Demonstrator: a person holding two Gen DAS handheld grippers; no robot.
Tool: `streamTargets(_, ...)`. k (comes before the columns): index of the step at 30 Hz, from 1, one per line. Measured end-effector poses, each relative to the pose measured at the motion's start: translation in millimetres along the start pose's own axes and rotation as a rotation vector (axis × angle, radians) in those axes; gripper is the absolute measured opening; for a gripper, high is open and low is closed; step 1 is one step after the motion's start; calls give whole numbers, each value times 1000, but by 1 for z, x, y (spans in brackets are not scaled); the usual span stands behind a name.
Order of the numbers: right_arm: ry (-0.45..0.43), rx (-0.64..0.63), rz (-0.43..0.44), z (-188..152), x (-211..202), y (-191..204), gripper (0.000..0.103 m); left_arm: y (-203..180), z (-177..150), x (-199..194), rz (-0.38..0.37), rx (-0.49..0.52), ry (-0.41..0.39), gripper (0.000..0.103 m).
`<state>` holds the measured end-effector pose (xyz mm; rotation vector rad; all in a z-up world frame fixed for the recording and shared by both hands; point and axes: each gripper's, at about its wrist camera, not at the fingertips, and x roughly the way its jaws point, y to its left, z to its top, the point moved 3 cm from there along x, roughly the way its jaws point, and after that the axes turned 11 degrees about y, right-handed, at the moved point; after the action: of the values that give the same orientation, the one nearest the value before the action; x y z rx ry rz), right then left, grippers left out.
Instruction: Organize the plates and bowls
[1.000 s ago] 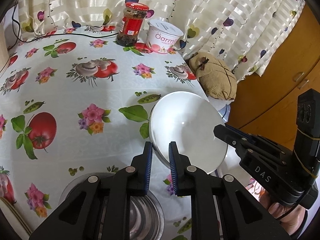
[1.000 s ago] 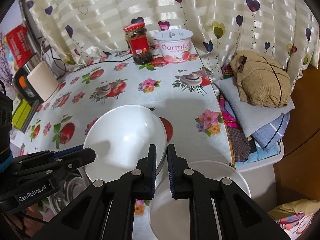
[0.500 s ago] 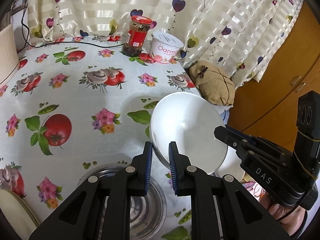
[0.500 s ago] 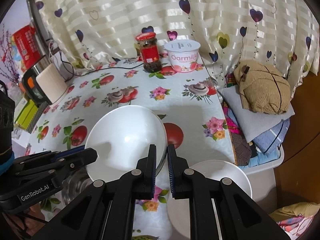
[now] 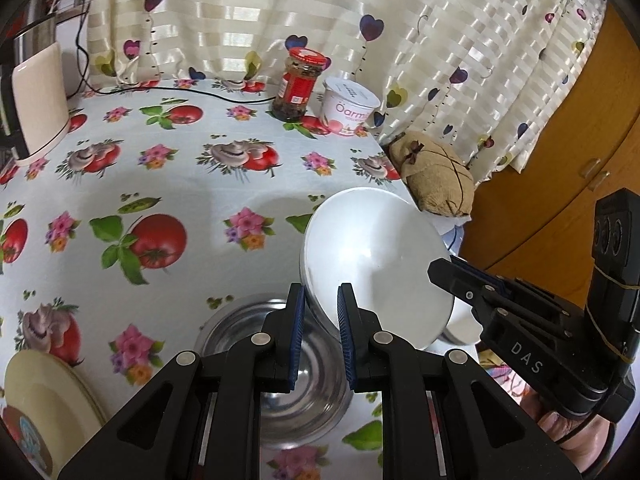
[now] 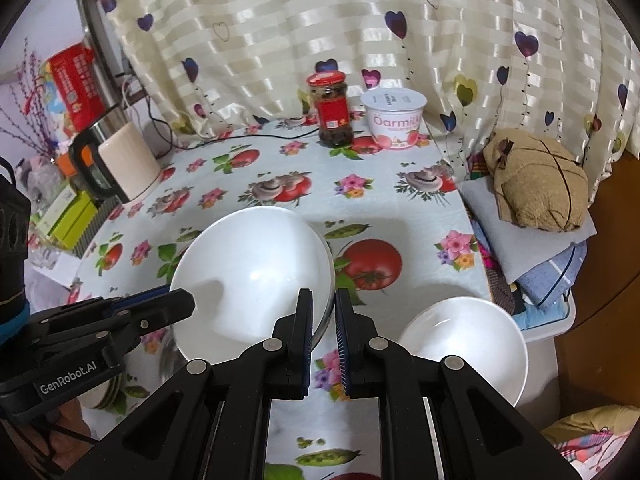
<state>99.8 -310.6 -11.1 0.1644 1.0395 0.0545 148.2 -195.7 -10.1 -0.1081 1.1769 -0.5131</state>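
Two claws share one load. The left claw (image 5: 320, 332) and the right claw (image 6: 323, 332) each pinch the rim of the same wide white ceramic bowl (image 6: 252, 276), one on either side; both sets of pads are drawn in tight on the thin edge. A grip at opposite rims likely keeps the wide, smooth bowl from tipping or slipping, which a single pinch could not promise.

The bowl hangs clear above the table (image 5: 160, 184), tilted toward the right wrist camera, its shadow falling on the fruit-and-flower oilcloth. Directly under the left claw stands a round stainless steel bowl (image 5: 296, 368); the white bowl sits just above and beside it, so nesting there looks plausible, though that is a judgement. A smaller white bowl (image 6: 464, 340) rests near the table's right edge, apart from the carried one. A cream plate (image 5: 44, 412) lies at the lower left.

At the far edge, well apart, stand a red-lidded glass jar (image 5: 298, 84) and a white yogurt tub (image 5: 348, 108), against the striped curtain (image 5: 320, 8).
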Motion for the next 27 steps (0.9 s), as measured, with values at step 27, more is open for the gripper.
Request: streamTargets(27, 70, -60, 56, -34, 16, 51, 11, 41, -47, -14, 57, -81, 34, 18)
